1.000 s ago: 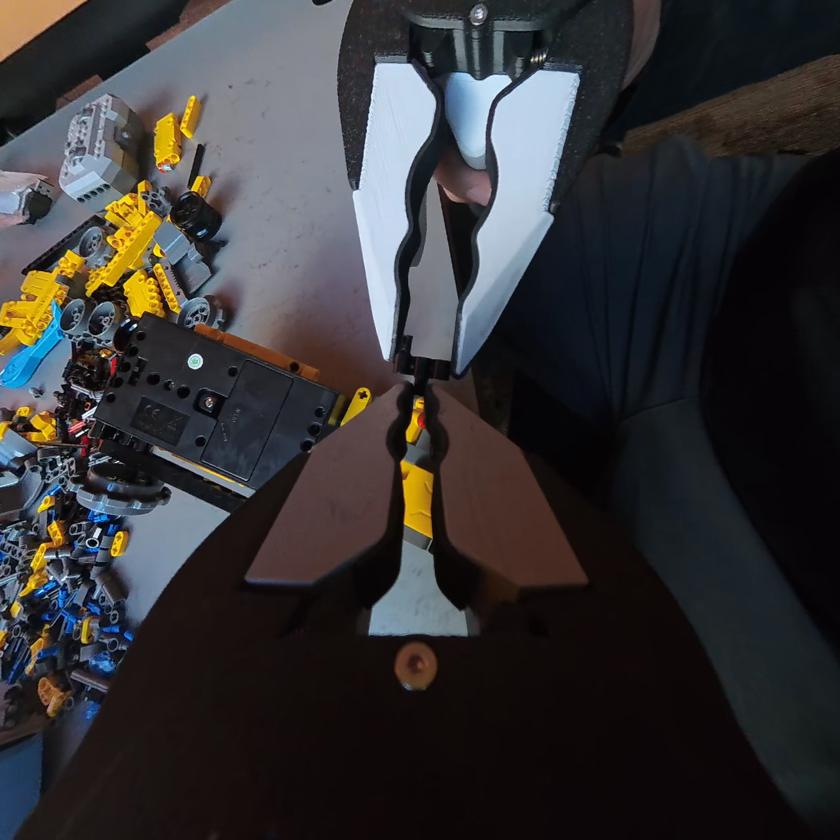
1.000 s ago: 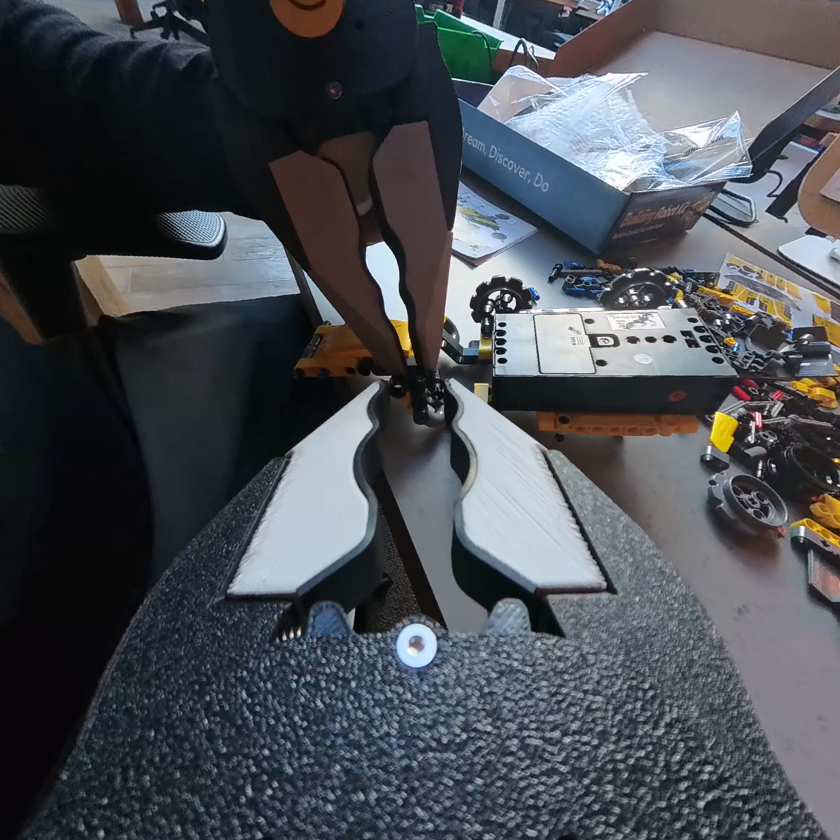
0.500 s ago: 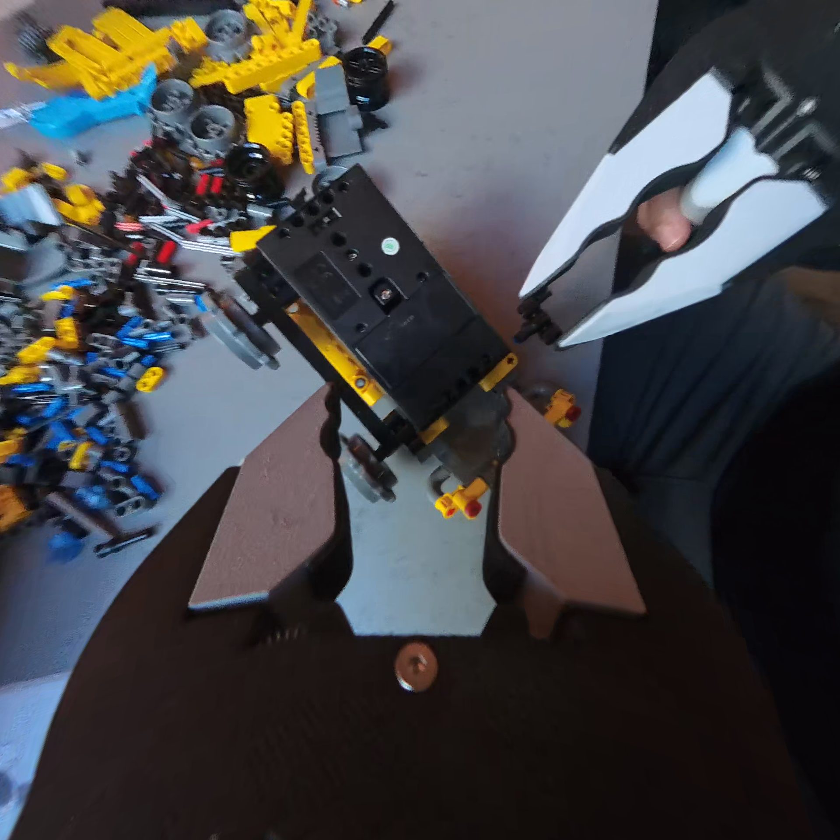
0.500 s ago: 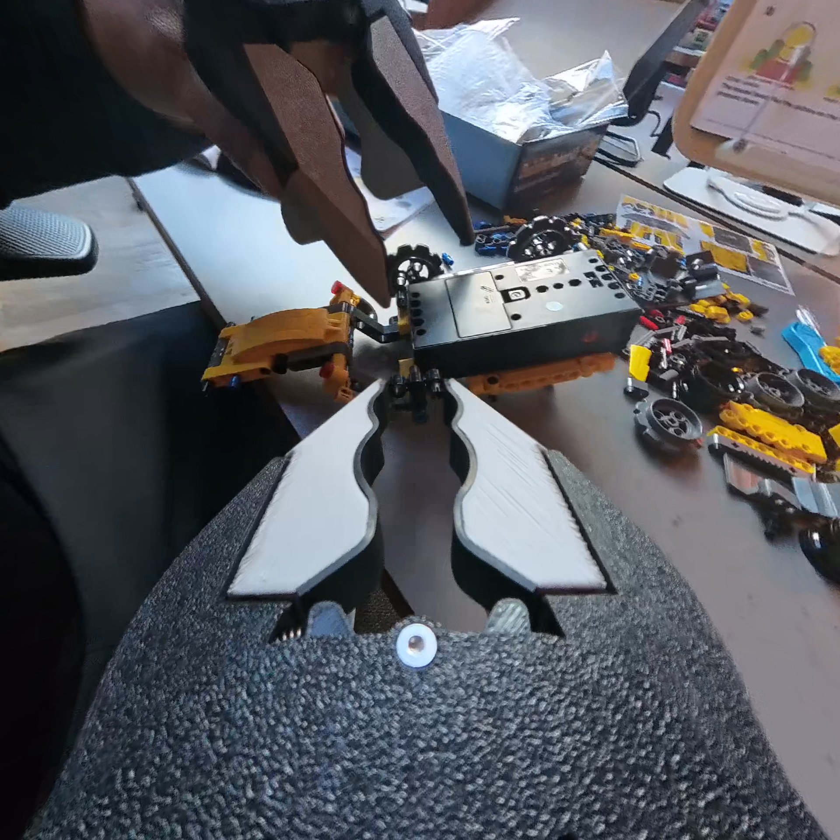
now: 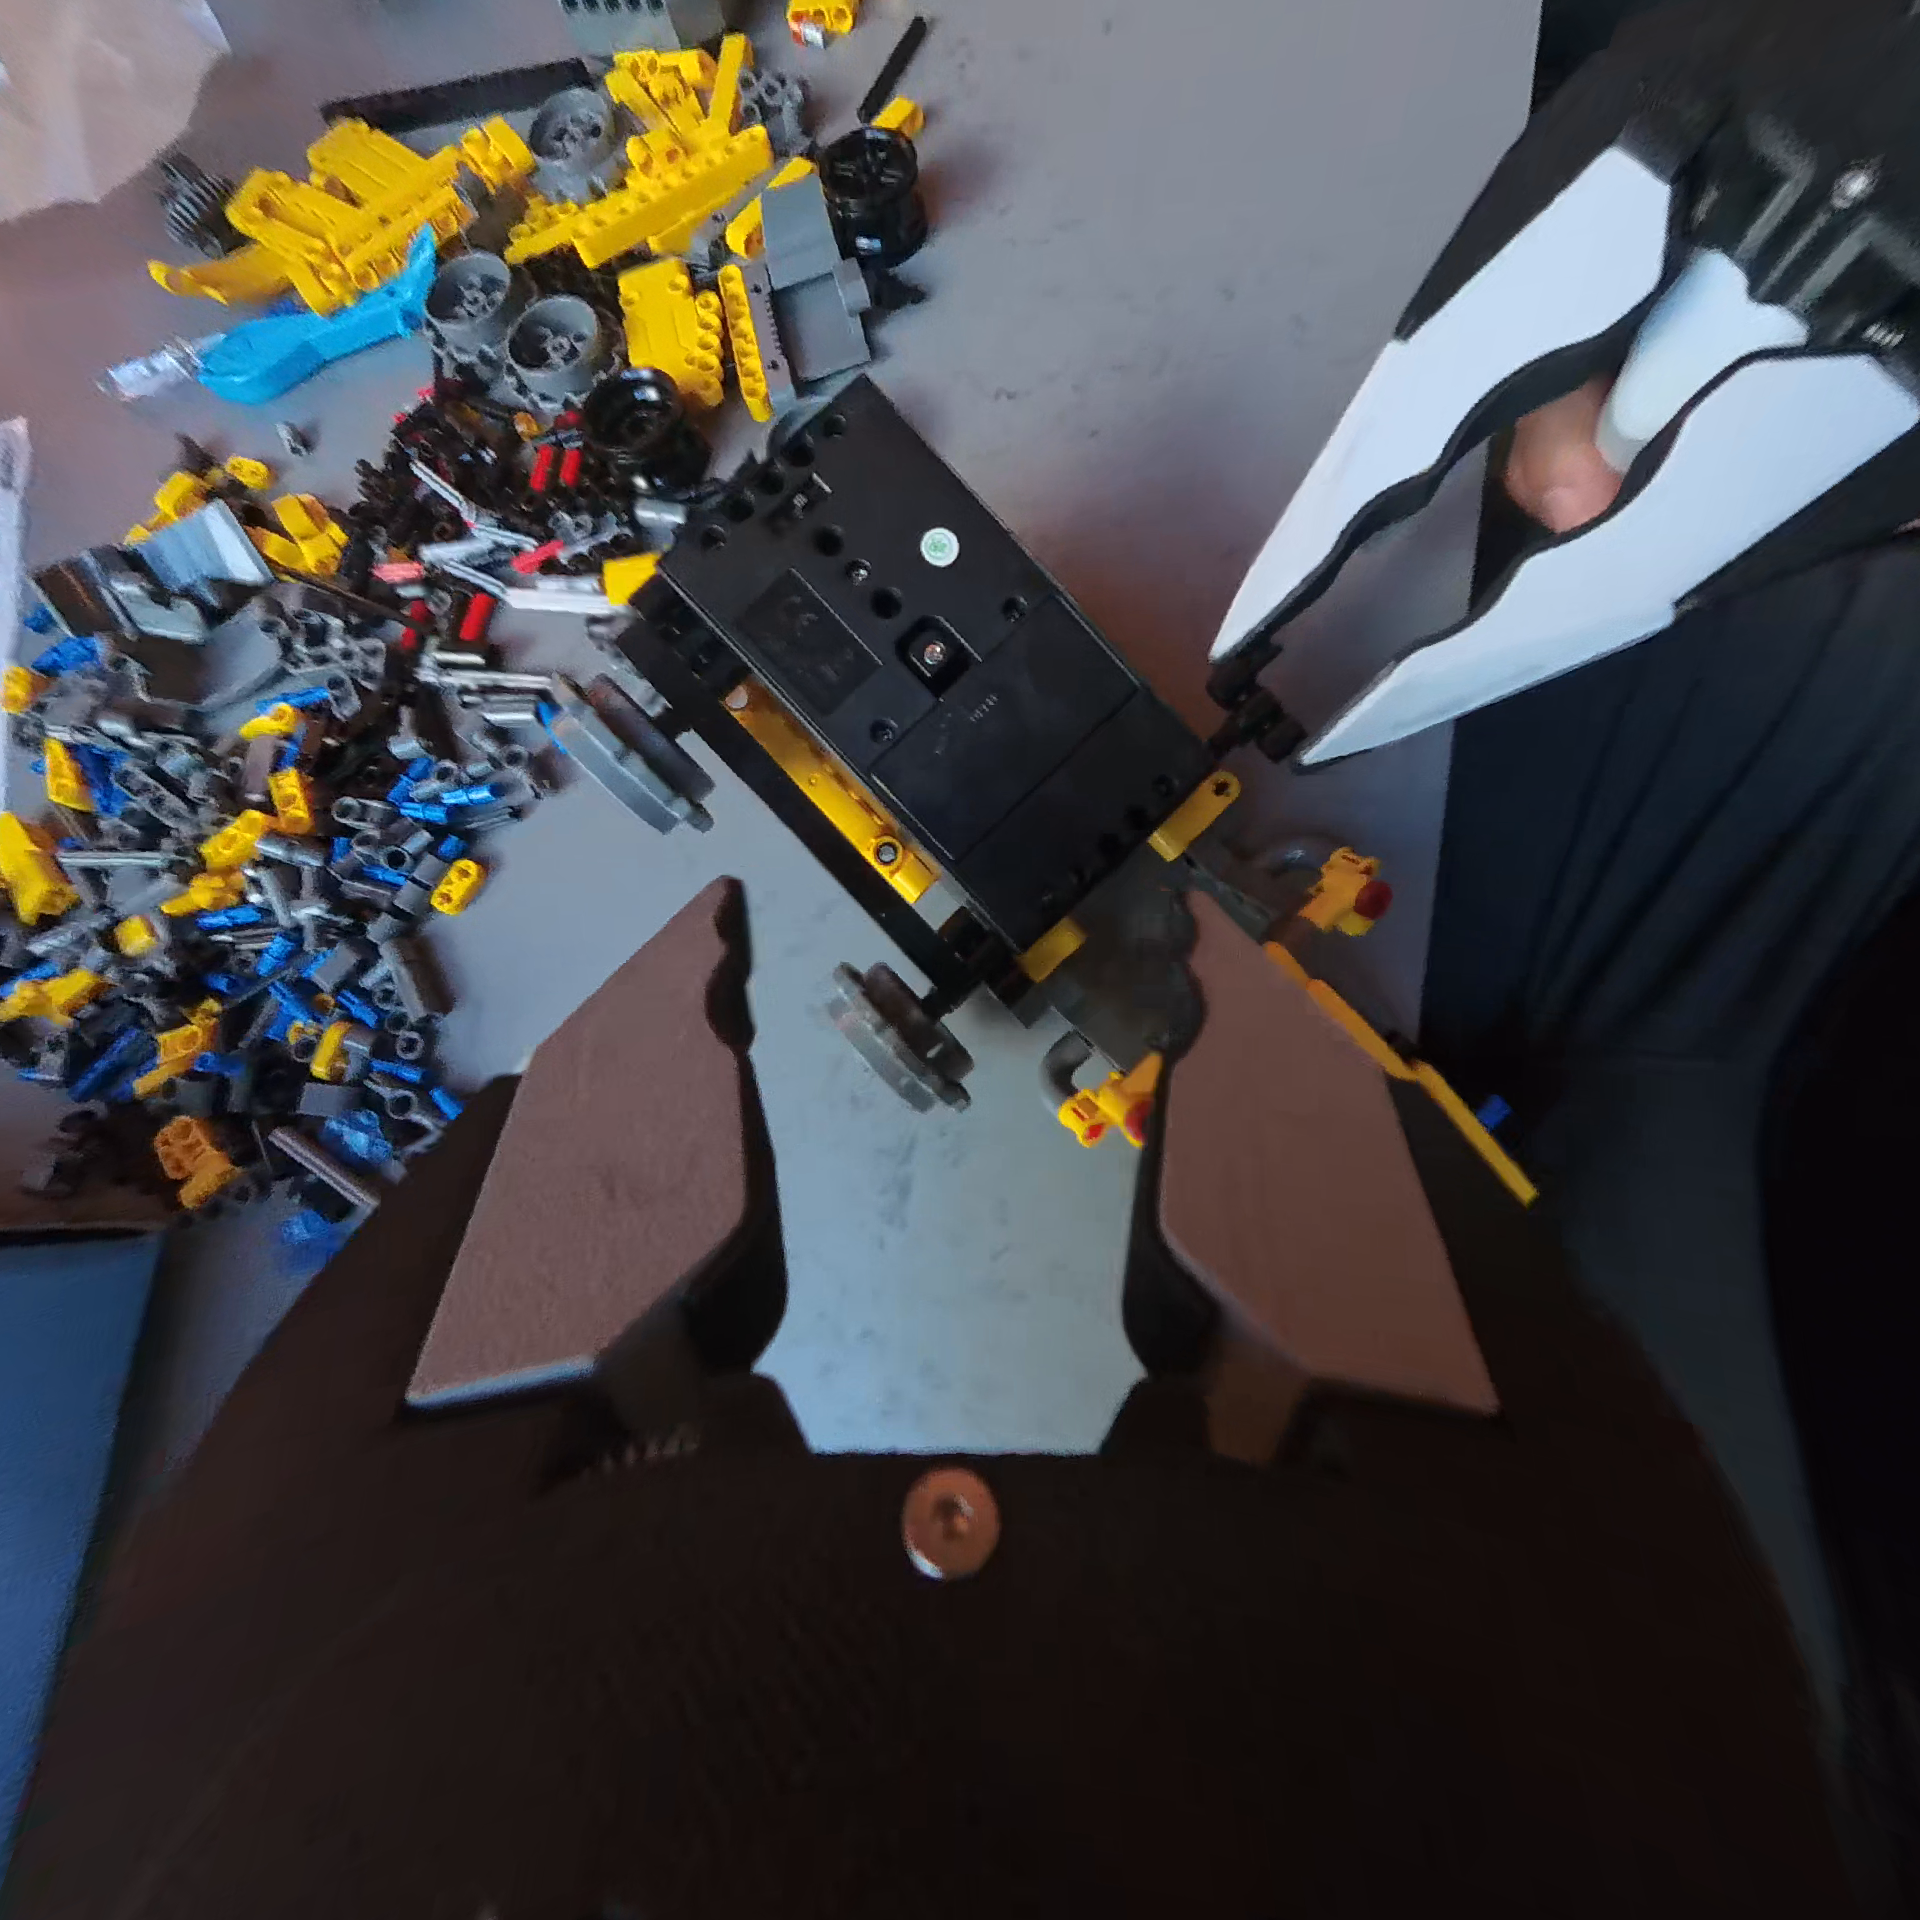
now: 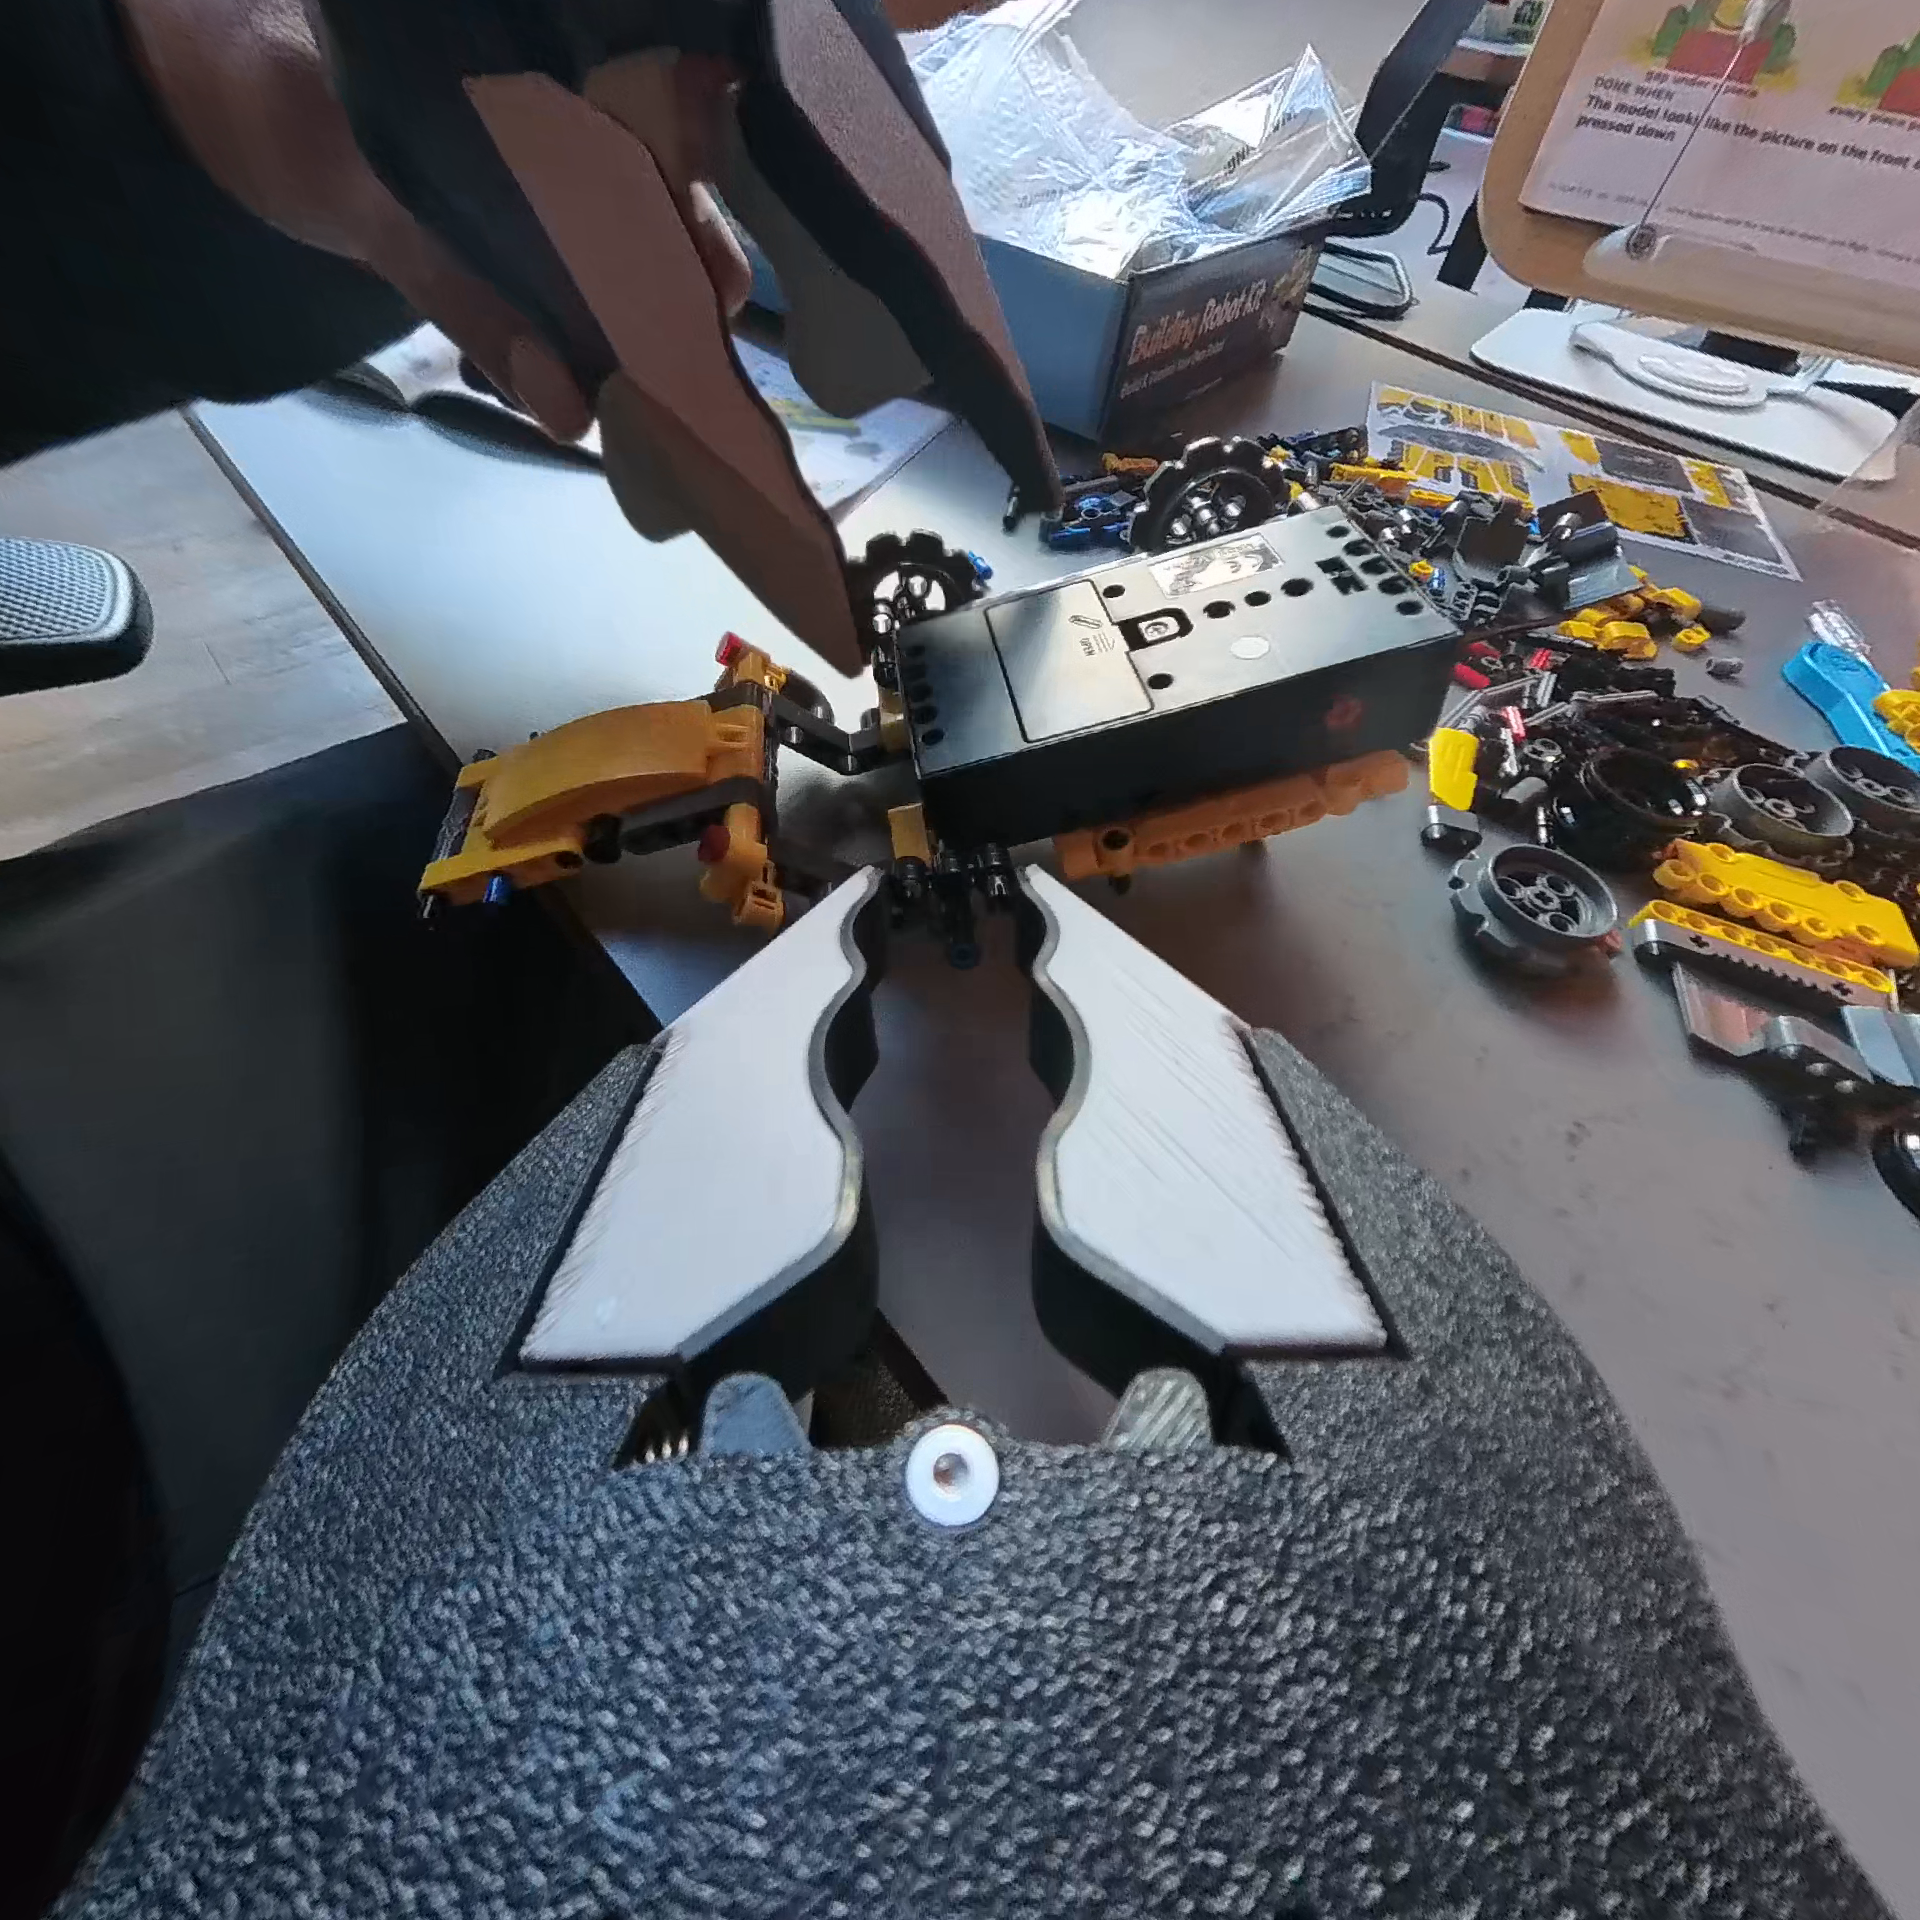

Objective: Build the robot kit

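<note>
Left gripper (image 5: 961,935) gaped wide, empty, above model (image 5: 914,686) end. Right gripper (image 6: 951,894) pinched small black connector (image 6: 956,904), at model's 6 o'clock on table (image 6: 1455,1195).

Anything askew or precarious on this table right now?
Yes. The yellow scoop assembly at the end of the black battery box juts past the table edge, partly unsupported. Loose parts lie scattered, not spilled off.

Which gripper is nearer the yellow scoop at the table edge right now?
Left. The left gripper hangs open just above the yellow scoop; the right gripper, pinching a small black connector, sits beside it.
</note>
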`<state>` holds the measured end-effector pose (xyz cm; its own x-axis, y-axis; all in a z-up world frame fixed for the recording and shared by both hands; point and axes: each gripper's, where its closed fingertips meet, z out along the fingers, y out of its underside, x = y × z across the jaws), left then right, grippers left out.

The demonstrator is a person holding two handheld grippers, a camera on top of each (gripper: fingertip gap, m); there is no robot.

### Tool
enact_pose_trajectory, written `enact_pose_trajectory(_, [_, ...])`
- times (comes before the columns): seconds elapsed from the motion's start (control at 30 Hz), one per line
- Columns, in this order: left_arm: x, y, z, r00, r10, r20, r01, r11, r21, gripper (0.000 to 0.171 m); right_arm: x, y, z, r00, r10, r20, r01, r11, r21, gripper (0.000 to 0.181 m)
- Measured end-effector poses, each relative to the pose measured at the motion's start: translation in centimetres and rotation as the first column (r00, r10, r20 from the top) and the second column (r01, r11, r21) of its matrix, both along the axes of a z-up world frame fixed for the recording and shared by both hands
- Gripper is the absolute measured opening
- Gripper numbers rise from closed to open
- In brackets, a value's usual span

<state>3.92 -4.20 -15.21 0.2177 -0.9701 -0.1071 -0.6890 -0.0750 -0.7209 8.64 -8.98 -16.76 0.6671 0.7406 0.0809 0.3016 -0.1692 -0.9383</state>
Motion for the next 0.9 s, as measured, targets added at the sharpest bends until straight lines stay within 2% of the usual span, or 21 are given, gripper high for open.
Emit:
enact_pose_trajectory(0.1, [0.1, -0.1, -1.7, 0.996, 0.027, -0.080, -0.031, 0.998, -0.056, 0.088, -0.1, 0.1, -0.2, 1.000, 0.005, -0.007, -0.005, 1.000, -0.012, 0.023])
enact_pose_trajectory(0.17, [0.1, 0.2, -2.9, 0.990, 0.023, -0.137, -0.029, 0.999, -0.038, 0.086, -0.1, 0.1, -0.3, 1.000, 0.006, -0.006, -0.006, 1.000, -0.014, 0.023])
enact_pose_trajectory(0.23, [0.4, 0.3, -3.3, 0.990, 0.004, -0.140, -0.011, 0.999, -0.045, 0.077, 0.1, 0.1, -0.3, 1.000, 0.003, -0.003, -0.003, 1.000, -0.010, 0.023])
enact_pose_trajectory(0.3, [0.9, 0.1, -3.2, 0.993, -0.020, -0.113, 0.011, 0.996, -0.085, 0.064, 0.2, 0.1, -0.3, 1.000, 0.000, -0.004, 0.000, 1.000, -0.012, 0.023])
enact_pose_trajectory(0.43, [1.5, 0.2, -3.4, 0.996, -0.047, -0.074, 0.036, 0.990, -0.139, 0.054, 0.3, 0.2, -0.5, 1.000, 0.000, 0.000, 0.000, 1.000, -0.020, 0.023])
enact_pose_trajectory(0.6, [1.5, 0.3, -3.4, 1.000, -0.024, 0.007, 0.025, 0.973, -0.228, 0.052, 0.8, 0.6, -0.3, 1.000, -0.028, -0.011, 0.027, 0.999, -0.020, 0.023])
enact_pose_trajectory(0.7, [1.3, -0.3, -3.4, 0.997, -0.052, 0.061, 0.066, 0.961, -0.268, 0.051, 0.9, 0.6, 0.1, 0.999, -0.030, -0.022, 0.029, 1.000, -0.008, 0.023])
enact_pose_trajectory(0.8, [0.9, -1.5, -3.4, 0.992, -0.050, 0.115, 0.089, 0.930, -0.357, 0.051, 0.5, 0.1, 1.5, 1.000, 0.008, -0.024, -0.007, 0.999, 0.037, 0.023])
enact_pose_trajectory(0.9, [0.3, -2.2, -3.3, 0.988, -0.035, 0.153, 0.092, 0.919, -0.384, 0.051, -0.3, -1.0, 1.8, 0.998, 0.067, -0.021, -0.066, 0.998, 0.020, 0.023])
